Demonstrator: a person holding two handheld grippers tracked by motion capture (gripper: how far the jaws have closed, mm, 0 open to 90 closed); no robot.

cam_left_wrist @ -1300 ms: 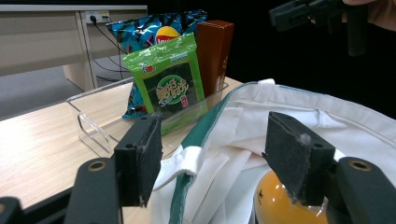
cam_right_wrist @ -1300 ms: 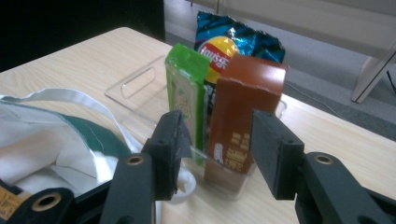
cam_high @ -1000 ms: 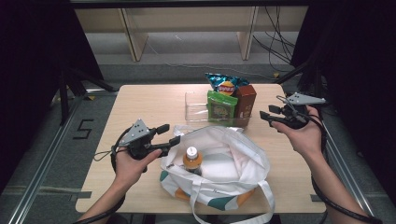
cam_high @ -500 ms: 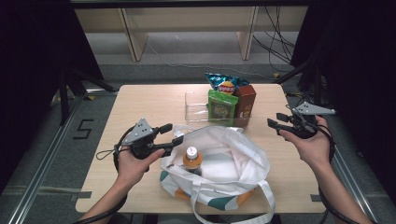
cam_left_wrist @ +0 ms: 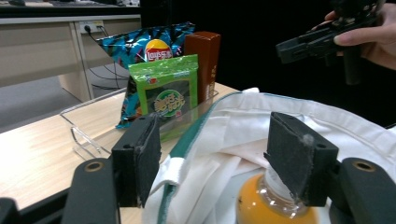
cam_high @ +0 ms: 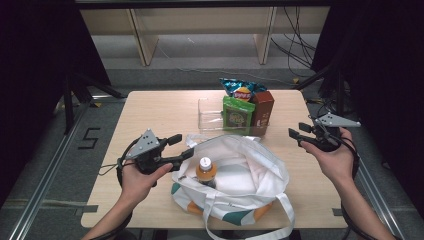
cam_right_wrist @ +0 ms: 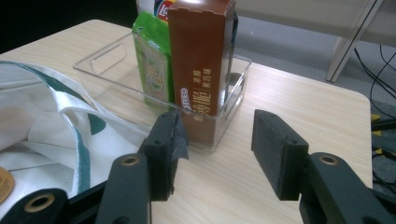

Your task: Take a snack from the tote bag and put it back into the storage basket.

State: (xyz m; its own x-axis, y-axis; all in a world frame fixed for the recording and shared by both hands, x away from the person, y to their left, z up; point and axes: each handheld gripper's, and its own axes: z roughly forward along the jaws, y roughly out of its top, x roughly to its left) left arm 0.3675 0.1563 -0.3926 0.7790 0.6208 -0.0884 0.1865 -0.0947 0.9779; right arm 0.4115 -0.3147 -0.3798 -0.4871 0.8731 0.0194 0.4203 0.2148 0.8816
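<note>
A white tote bag (cam_high: pixel 245 175) with green trim lies open at the table's front, an orange-juice bottle (cam_high: pixel 205 170) upright inside it. My left gripper (cam_high: pixel 181 146) is open at the bag's left rim. In the left gripper view (cam_left_wrist: pixel 210 154) the rim (cam_left_wrist: pixel 187 144) runs between the pads without being pressed, and the bottle (cam_left_wrist: pixel 261 207) sits behind the right pad. My right gripper (cam_high: pixel 298 132) hovers open and empty to the right of the bag. In the right gripper view (cam_right_wrist: pixel 215 144) it faces a brown box (cam_right_wrist: pixel 201 56).
A clear bin (cam_high: pixel 210 117) behind the bag holds a green snack packet (cam_high: pixel 237 114), a blue chips bag (cam_high: pixel 242 90) and the brown box (cam_high: pixel 262 110). Bare tabletop (cam_high: pixel 150 110) lies to the left and far right. Shelf legs and cables are beyond the table.
My right gripper has sunk a little and drifted towards the near right side. The left gripper, bag and bottle have stayed put.
</note>
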